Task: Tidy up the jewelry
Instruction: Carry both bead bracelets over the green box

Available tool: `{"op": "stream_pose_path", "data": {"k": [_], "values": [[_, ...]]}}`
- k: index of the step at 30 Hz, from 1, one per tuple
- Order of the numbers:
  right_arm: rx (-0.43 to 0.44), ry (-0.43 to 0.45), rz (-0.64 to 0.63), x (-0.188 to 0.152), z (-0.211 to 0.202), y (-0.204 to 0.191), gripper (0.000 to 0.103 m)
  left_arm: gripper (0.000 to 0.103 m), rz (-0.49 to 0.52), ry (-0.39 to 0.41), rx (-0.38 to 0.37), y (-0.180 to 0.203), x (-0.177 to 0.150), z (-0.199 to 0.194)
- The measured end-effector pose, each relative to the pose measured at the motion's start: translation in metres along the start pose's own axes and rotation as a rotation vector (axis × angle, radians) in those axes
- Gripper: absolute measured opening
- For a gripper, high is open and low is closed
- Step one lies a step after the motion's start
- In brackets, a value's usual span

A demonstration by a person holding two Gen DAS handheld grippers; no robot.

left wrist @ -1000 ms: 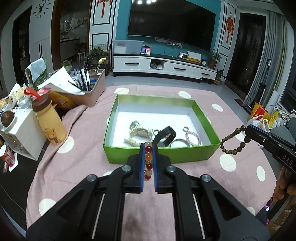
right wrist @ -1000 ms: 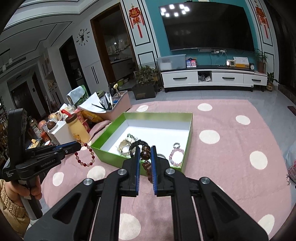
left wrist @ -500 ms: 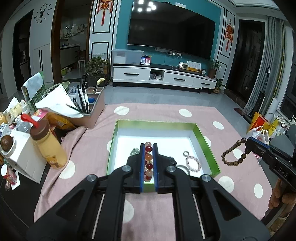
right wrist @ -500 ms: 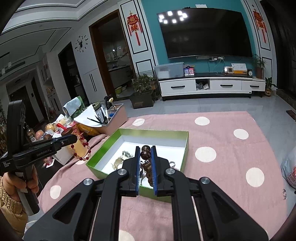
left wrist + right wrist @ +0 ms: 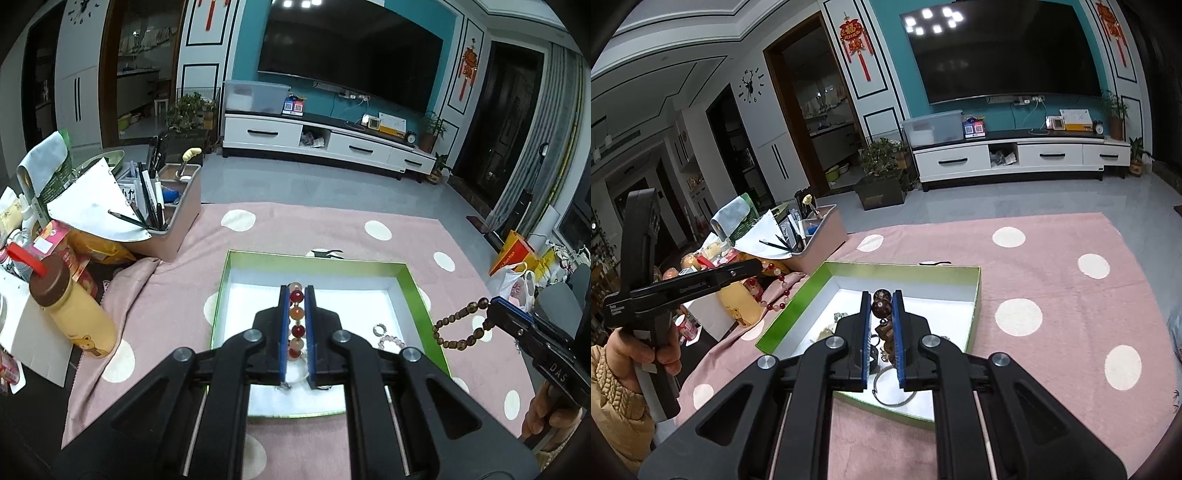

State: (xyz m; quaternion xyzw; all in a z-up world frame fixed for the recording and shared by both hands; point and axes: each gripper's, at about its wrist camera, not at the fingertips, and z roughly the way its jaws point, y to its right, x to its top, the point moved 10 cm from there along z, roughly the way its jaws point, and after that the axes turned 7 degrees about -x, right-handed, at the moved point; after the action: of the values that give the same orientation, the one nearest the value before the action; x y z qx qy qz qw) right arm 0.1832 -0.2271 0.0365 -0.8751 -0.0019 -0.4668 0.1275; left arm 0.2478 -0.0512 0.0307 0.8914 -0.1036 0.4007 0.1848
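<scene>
My left gripper (image 5: pixel 297 295) is shut on a red and orange bead bracelet (image 5: pixel 297 318), held above the green box (image 5: pixel 421 295) with its white floor. The same bracelet hangs from that gripper (image 5: pixel 761 264) at the left of the right wrist view. My right gripper (image 5: pixel 881 297) is shut on a dark brown wooden bead bracelet (image 5: pixel 882 307), also over the green box (image 5: pixel 975 295). That brown bracelet (image 5: pixel 456 332) dangles at the right of the left wrist view. A pale bead bracelet (image 5: pixel 390 341), a small ring (image 5: pixel 379 328) and a metal bangle (image 5: pixel 892 387) lie in the box.
The box sits on a pink cloth with cream dots (image 5: pixel 1052 280). At the left stand a pink organiser with pens (image 5: pixel 173 218), a yellow bottle with a brown cap (image 5: pixel 70 306), a white carton (image 5: pixel 26 343) and snack bags. A hand (image 5: pixel 646 354) holds the left gripper's handle.
Both grippers have risen and drawn back from the box, each with its bracelet still clamped. The box now looks lower and partly hidden behind the fingers.
</scene>
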Motion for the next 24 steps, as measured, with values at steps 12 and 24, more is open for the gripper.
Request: {"op": "stream_pose_path", "data": {"k": [12, 24], "values": [[-0.001, -0.064, 0.019, 0.003, 0.046, 0.002, 0.011, 0.007, -0.026, -0.059, 0.012, -0.011, 0.007, 0.053], [-0.028, -0.124, 0.015, 0.000, 0.090, 0.004, 0.011, 0.007, -0.003, -0.116, 0.032, -0.006, 0.000, 0.099]]}}
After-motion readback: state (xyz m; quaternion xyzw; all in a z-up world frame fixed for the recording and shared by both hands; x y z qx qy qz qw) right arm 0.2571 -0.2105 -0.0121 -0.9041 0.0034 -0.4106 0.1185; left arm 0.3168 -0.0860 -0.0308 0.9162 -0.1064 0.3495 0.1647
